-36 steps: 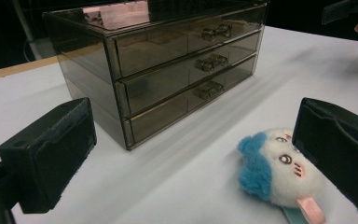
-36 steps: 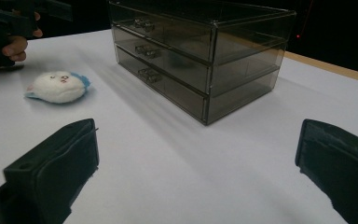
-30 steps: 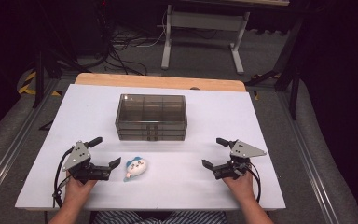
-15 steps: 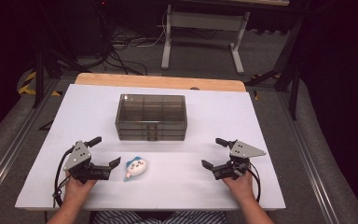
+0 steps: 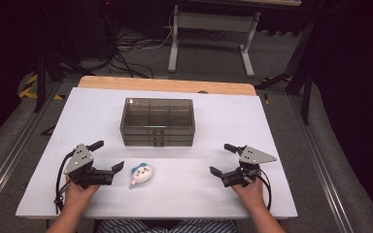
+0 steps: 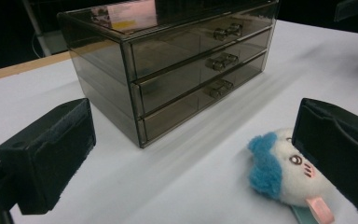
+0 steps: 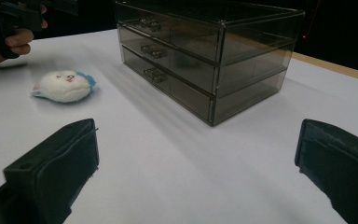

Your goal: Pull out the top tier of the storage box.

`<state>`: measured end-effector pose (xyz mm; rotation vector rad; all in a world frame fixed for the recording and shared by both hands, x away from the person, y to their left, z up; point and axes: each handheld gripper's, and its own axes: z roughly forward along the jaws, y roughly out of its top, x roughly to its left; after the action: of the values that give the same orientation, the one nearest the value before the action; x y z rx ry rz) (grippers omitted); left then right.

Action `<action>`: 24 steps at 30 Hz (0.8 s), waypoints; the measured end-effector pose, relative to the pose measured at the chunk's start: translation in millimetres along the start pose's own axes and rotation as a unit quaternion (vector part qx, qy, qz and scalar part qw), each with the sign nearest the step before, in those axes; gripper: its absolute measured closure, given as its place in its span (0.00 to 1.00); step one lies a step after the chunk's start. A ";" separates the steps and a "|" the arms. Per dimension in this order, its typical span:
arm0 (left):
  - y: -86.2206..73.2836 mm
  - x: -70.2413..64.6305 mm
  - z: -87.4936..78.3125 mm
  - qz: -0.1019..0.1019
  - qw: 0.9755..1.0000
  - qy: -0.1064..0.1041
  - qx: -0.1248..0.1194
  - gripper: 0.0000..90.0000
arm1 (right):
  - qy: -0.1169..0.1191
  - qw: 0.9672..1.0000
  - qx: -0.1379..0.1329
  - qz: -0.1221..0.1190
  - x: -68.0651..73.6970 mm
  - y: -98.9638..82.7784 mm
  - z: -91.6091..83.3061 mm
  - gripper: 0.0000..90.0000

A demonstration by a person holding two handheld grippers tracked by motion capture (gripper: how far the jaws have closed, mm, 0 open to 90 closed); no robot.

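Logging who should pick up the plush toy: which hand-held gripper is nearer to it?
Left. The left hand-held gripper sits just beside the plush toy, jaws open, not touching it. The right hand-held gripper is well off on the toy's other side.

A lab or recording studio, by the look of it: a white-topped table [image 5: 223, 116] stands in a dark room with loose cables [image 5: 126, 46] on the grey floor (tangled near a metal stand [image 5: 211, 29]).
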<state>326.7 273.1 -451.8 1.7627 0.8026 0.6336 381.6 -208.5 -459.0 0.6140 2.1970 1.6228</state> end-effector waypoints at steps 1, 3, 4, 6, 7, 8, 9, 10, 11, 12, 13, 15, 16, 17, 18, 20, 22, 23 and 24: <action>0.7 -0.4 0.2 0.000 1.000 0.000 0.002 0.01 | -0.001 1.000 0.000 0.000 -0.2 -0.1 0.0 0.00; 2.8 -0.6 1.2 0.002 1.000 -0.006 0.004 0.01 | 0.000 1.000 0.000 0.001 -0.5 -0.2 0.0 0.00; 3.5 -1.2 1.7 -0.001 1.000 -0.009 0.003 0.01 | 0.000 1.000 0.001 0.001 -0.5 -0.2 0.0 0.00; 5.7 -1.8 3.6 -0.003 1.000 -0.017 0.007 0.02 | -0.001 1.000 0.002 0.002 -0.6 -0.3 0.1 0.00; 6.5 -2.5 4.2 -0.003 1.000 -0.020 0.008 0.02 | -0.001 1.000 0.002 0.002 -0.6 -0.4 0.2 0.00; 7.3 -2.7 4.7 0.000 1.000 -0.022 0.007 0.01 | -0.002 1.000 0.003 0.002 -0.6 -0.4 0.2 0.00; 8.4 -2.9 5.3 0.001 1.000 -0.026 0.005 0.01 | -0.002 1.000 0.003 0.002 -0.6 -0.4 0.3 0.00; 9.9 -2.8 6.0 0.002 0.999 -0.032 0.005 0.01 | -0.001 1.000 0.003 0.002 -0.5 -0.5 0.4 0.00; 11.4 -3.1 6.7 -0.001 0.999 -0.035 0.006 0.01 | -0.001 1.000 0.004 0.003 -0.5 -0.5 0.5 0.00; 13.1 -2.9 7.5 -0.001 0.999 -0.038 0.006 0.00 | 0.000 1.000 0.004 0.003 -0.5 -0.5 0.7 0.00; 14.6 -3.0 8.3 -0.004 0.999 -0.042 0.005 0.00 | 0.000 1.000 0.003 0.003 -0.6 -0.6 1.0 0.00; 17.8 -4.0 10.1 -0.009 0.999 -0.051 0.012 0.00 | 0.000 1.000 0.005 0.003 -1.0 -0.8 1.3 0.00; 19.2 -4.4 10.9 -0.001 0.999 -0.047 0.013 0.00 | 0.000 1.000 0.005 0.003 -1.0 -0.8 1.4 0.00; 19.9 -5.7 11.6 -0.001 0.999 -0.049 0.015 0.00 | 0.000 1.000 0.005 0.004 -0.9 -0.8 1.3 0.00; 21.1 -6.6 11.9 0.006 0.999 -0.051 0.018 0.01 | 0.001 1.000 0.005 0.003 -0.8 -0.8 1.3 0.00; 22.7 -9.2 12.8 0.019 0.998 -0.056 0.023 0.01 | 0.000 1.000 0.006 0.002 -0.6 -0.8 1.4 0.00; 26.0 -11.2 13.6 0.028 0.998 -0.055 0.027 0.02 | 0.000 1.000 0.007 0.003 -0.1 -0.8 1.5 0.00; 27.7 -12.1 14.0 0.029 0.998 -0.055 0.028 0.04 | 0.000 1.000 0.007 0.003 0.0 -0.8 1.5 0.00; 29.0 -12.4 14.2 0.032 0.998 -0.053 0.031 0.05 | 0.000 1.000 0.007 0.002 0.0 -0.8 1.5 0.00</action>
<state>335.7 248.6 -429.2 1.8678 0.7014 0.5580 382.2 -207.5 -460.2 0.6232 2.2101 1.6114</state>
